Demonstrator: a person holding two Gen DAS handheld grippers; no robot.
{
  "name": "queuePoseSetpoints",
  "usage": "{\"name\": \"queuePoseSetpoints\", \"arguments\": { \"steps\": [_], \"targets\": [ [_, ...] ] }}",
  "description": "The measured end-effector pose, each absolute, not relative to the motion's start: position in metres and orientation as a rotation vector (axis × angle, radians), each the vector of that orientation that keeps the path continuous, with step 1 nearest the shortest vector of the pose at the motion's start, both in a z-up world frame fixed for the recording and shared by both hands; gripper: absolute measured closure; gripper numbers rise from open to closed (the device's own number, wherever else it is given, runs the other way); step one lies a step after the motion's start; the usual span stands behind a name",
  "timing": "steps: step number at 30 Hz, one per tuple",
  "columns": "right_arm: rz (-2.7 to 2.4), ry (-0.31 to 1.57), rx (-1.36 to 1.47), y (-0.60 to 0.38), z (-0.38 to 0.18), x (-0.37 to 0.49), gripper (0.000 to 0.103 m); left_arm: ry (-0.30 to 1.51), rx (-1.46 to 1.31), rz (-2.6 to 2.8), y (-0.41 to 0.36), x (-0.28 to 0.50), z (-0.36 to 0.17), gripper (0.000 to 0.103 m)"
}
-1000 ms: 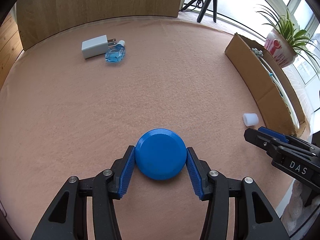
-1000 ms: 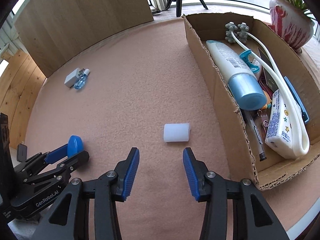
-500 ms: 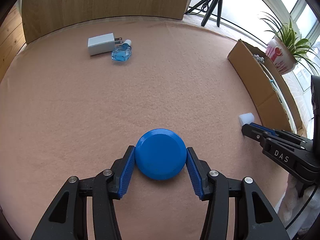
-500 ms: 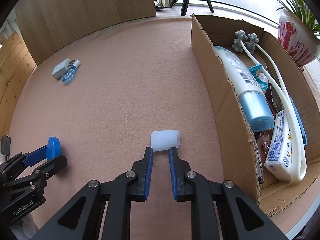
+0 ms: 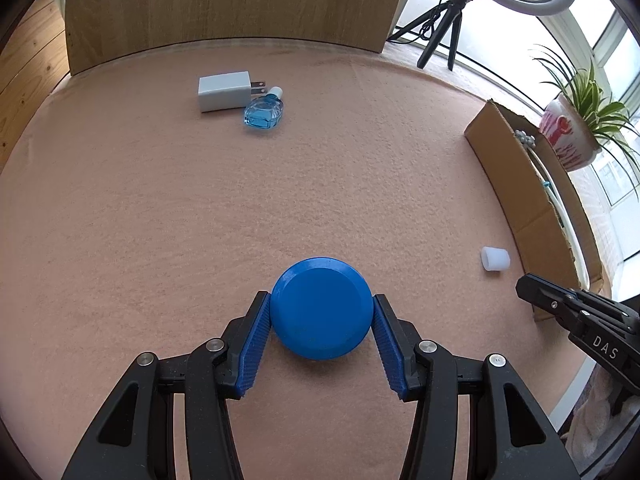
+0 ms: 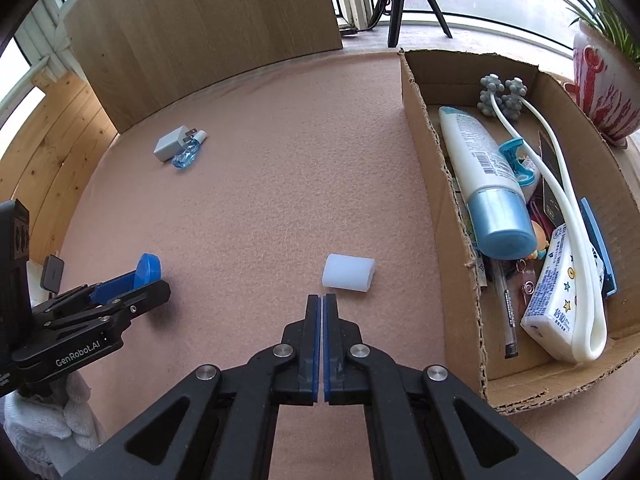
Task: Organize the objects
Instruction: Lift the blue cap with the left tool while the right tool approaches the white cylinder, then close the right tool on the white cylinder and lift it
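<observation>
- Left claw: matte black linkage arms with triangular cut-outs, round silver screws at the pivots, ribbed blue pads on the inner faces.
- Seen from the right wrist view, its black side carries white lettering — "GenRobot.AI".
- Right claw: the same black frame, silver screws and blue pads; its side reads "DAS".
- A white knitted glove covers the left hand.

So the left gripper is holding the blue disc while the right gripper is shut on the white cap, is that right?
Not quite: in the right wrist view the right gripper is shut on nothing, and the white cap lies just beyond its tips. The left gripper does hold the blue disc.
</observation>
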State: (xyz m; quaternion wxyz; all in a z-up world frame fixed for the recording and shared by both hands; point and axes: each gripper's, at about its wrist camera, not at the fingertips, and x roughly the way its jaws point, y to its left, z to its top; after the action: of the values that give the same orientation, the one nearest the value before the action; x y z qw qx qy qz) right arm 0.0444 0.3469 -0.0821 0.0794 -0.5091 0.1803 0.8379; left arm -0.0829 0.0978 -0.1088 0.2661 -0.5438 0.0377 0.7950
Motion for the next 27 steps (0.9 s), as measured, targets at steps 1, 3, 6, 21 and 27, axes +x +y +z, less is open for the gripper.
{"name": "queuePoseSetpoints", "arguments": {
  "steps": [1, 3, 6, 21, 27],
  "targets": [
    [2.510, 0.531, -1.525, 0.347, -0.080, 0.046, 0.102, 0.099, -1.467, 2.151, 0.098, -0.083, -0.108, 0.049],
    [2.511, 0.514, -1.537, 0.347, -0.080, 0.047, 0.102, 0.095, -1.474, 2.158, 0.098, -0.084, -0.109, 0.049],
    [2.490, 0.500, -1.551, 0.346, -0.083, 0.038, 0.100, 0.089, -1.477, 2.162, 0.100, -0.086, -0.109, 0.049],
    [2.368, 0.377, -1.518, 0.333, -0.108, -0.001, 0.076, 0.064, -1.471, 2.169, 0.090, -0.082, -0.104, 0.049],
    [2.441, 0.505, -1.532, 0.340, -0.098, 0.014, 0.093, 0.047, -1.469, 2.164, 0.088, -0.084, -0.104, 0.049]
  ]
}}
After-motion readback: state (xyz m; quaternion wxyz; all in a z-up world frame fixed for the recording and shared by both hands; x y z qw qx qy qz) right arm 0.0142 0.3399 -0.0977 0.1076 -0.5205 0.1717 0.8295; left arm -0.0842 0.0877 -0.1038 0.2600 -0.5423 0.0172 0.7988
